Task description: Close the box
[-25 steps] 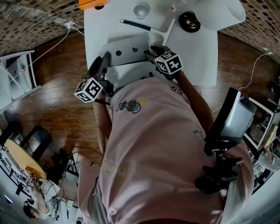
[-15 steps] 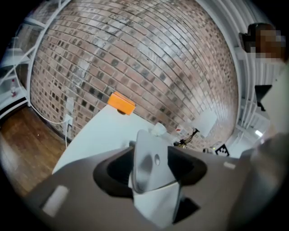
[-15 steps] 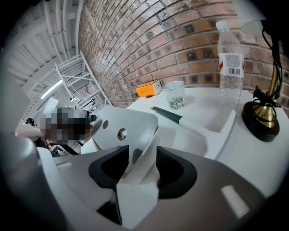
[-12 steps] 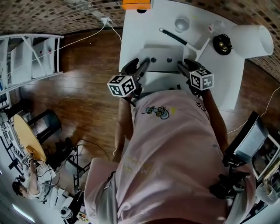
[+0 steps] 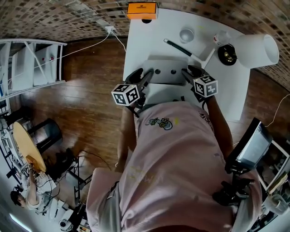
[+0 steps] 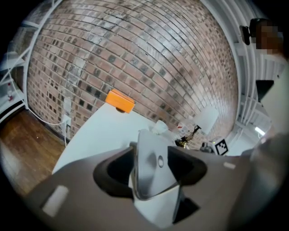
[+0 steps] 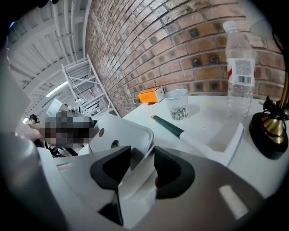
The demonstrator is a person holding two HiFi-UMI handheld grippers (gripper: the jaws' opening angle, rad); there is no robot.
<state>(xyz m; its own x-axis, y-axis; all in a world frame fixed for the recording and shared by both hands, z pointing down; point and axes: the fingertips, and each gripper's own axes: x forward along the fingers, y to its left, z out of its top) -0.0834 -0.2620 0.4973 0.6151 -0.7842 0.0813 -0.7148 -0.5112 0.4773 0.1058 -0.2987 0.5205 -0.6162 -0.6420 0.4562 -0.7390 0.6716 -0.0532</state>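
A white box (image 5: pixel 164 93) sits at the near edge of the white table (image 5: pixel 136 50), right in front of the person. Its lid panel (image 5: pixel 165 71), pierced by round holes, spans between the two grippers. My left gripper (image 5: pixel 146 76) is shut on the lid's left edge, and the lid (image 6: pixel 151 164) stands between its jaws in the left gripper view. My right gripper (image 5: pixel 186 72) is shut on the lid's right edge, and the lid (image 7: pixel 122 133) runs away to the left in the right gripper view. The person's body hides the box's near side.
Behind the box lie a dark-handled tool (image 5: pixel 179 47) on a white tray (image 7: pixel 226 135), a cup (image 5: pixel 186 35), a clear bottle (image 7: pixel 239 76) and a brass-based lamp (image 5: pixel 226 53) with a white shade (image 5: pixel 256 49). An orange box (image 5: pixel 142 10) sits at the table's far edge. Wooden floor lies to the left.
The head view has swung, so the table now sits higher and more centred. Both grippers stay clamped on the lid's two sides; the lid itself has hardly moved over the last half second.
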